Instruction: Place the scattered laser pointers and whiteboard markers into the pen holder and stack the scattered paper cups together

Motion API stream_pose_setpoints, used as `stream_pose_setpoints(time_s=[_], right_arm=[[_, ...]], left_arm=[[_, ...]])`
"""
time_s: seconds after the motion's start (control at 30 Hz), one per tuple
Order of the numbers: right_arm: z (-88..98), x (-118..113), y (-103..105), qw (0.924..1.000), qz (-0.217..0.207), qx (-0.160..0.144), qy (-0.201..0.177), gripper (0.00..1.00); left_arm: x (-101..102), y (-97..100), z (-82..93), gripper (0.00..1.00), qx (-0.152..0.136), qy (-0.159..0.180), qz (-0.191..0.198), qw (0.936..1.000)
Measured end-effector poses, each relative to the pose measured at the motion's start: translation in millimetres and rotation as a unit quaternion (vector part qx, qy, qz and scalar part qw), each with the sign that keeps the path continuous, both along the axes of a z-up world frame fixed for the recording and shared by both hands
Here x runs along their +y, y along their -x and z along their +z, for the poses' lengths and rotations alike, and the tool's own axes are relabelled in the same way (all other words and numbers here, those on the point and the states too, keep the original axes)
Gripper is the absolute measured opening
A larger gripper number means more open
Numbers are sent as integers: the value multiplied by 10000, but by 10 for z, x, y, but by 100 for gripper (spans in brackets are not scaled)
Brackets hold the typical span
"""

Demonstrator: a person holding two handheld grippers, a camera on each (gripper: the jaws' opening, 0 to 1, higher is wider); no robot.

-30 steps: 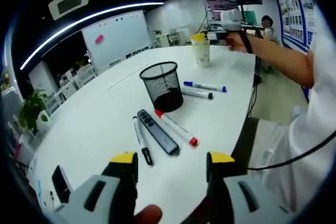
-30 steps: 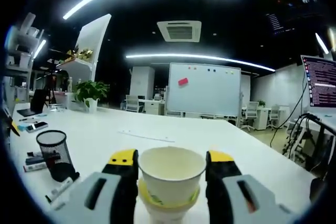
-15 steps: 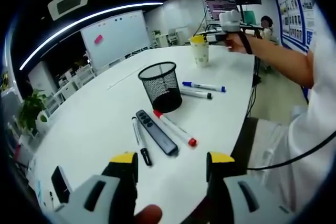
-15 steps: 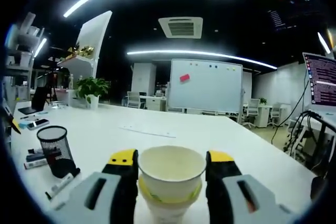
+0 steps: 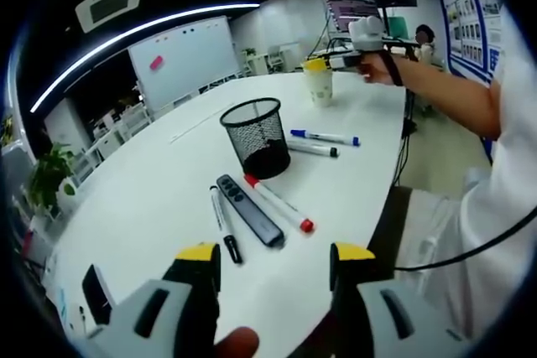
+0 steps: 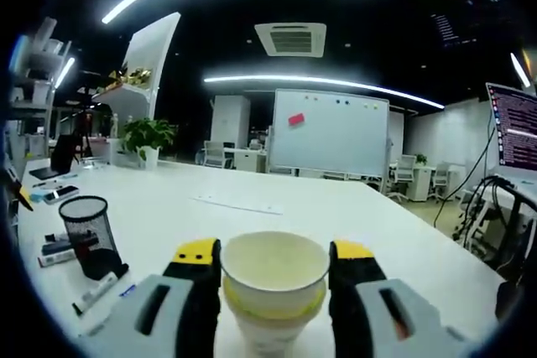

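While my right gripper point(image 6: 273, 270) squeezes the top paper cup point(image 6: 273, 267), which sits inside another cup, I see the big white table point(image 5: 168, 182) with the black mesh pen holder point(image 5: 254, 135) standing on it. My left gripper point(image 5: 273, 262) hangs above the table with its jaws apart and nothing between them. Near the holder lie a dark laser pointer point(image 5: 250, 210), a red-capped marker point(image 5: 280, 204), a black-capped marker point(image 5: 226, 225) and a blue-capped marker point(image 5: 325, 137).

Your paper cups point(image 6: 273, 295) sit nested, upright, yellow band showing at the joint. The mesh pen holder point(image 5: 255, 137) stands upright (nothing poking above its rim). Just beside it lie a black laser pointer point(image 5: 250, 210), red-capped marker point(image 5: 279, 204), black-capped marker point(image 5: 225, 225), blue-capped marker point(image 5: 325, 137).
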State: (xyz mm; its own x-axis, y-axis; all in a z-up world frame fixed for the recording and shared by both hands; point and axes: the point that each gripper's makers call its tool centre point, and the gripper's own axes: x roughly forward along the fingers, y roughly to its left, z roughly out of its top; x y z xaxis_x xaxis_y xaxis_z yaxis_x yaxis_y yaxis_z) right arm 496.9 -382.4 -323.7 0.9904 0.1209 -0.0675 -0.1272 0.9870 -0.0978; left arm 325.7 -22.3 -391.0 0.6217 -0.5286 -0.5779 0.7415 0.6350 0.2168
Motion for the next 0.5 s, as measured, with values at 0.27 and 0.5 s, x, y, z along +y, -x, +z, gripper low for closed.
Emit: stream_pose_setpoints(time_s=[0.27,0.5], right_arm=[[-61,35,6,10000,30,92,3,52],[-102,44,10,9999,23,164,25,52]], left_arm=[[-13,11,-3,53,14,7,-22,10000],[-2,5,-15,53,30,-8,-6,10000]])
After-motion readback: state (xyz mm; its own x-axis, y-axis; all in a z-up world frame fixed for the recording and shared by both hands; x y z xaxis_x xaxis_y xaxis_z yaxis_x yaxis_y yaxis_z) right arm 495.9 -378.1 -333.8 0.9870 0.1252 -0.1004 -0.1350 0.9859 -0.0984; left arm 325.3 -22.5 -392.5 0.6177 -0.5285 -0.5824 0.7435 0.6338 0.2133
